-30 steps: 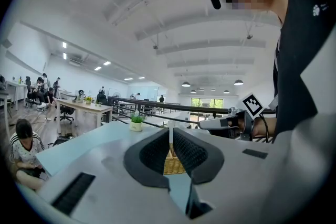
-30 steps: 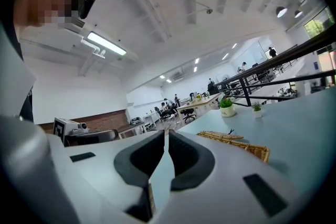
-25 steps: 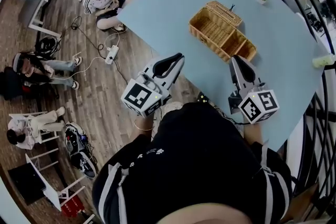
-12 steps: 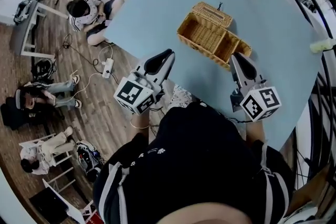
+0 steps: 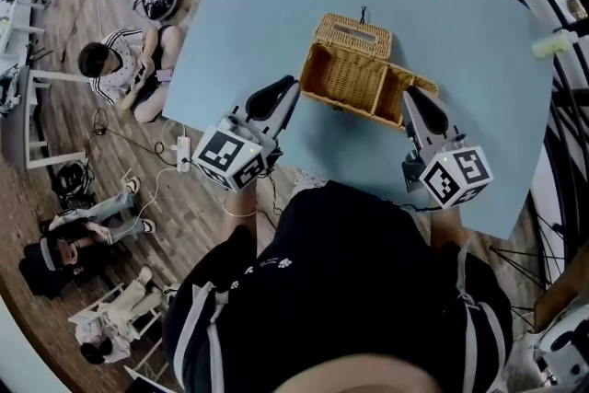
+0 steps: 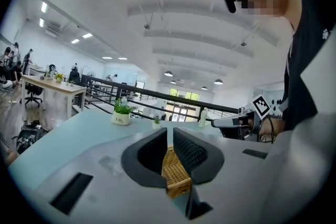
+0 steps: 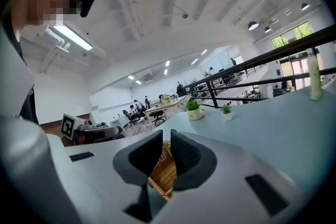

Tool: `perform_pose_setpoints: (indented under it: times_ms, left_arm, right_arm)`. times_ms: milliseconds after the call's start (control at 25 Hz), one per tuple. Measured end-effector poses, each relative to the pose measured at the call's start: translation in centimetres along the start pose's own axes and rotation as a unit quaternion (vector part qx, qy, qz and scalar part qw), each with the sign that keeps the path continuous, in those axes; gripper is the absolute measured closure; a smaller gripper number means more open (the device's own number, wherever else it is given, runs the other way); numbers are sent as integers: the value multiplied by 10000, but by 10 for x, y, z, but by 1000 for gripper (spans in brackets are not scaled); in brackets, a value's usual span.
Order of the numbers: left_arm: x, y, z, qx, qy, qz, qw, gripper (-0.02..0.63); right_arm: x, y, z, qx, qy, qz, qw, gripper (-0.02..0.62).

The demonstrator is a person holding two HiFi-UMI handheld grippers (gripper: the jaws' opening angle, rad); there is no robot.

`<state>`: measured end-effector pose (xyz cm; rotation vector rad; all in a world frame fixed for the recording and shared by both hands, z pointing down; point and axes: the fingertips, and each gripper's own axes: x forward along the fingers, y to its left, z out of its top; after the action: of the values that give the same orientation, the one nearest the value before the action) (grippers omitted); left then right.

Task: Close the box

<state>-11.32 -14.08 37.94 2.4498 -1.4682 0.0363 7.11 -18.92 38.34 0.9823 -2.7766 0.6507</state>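
Both grippers are sitting at the near side of the wicker box [image 5: 348,78], which is standing open on the blue worktop [image 5: 479,60].

The left gripper [image 5: 283,90] is pointing at the box's near-left corner. Its fingers [image 6: 190,153] are closed together, gripping nothing.

The right gripper [image 5: 410,98] is lying at the box's right end, fingers [image 7: 189,157] likewise closed and empty. Contact there cannot be determined.

The box's long axis is running from one gripper to the other. The lid [image 5: 354,35] is standing up along the far edge, beyond both fingertips. You are therefore probably facing a reach across the open compartment. Neither gripper is clearly nearer.
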Motion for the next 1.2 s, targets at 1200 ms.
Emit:
perform_pose_setpoints:
  times_ms: [1200]
  left_arm:
    - [117,138,-57,-2012,1392,-1324,9605,526]
  right_arm:
    - [68,-28,9,307,56,-1431,9892,546]
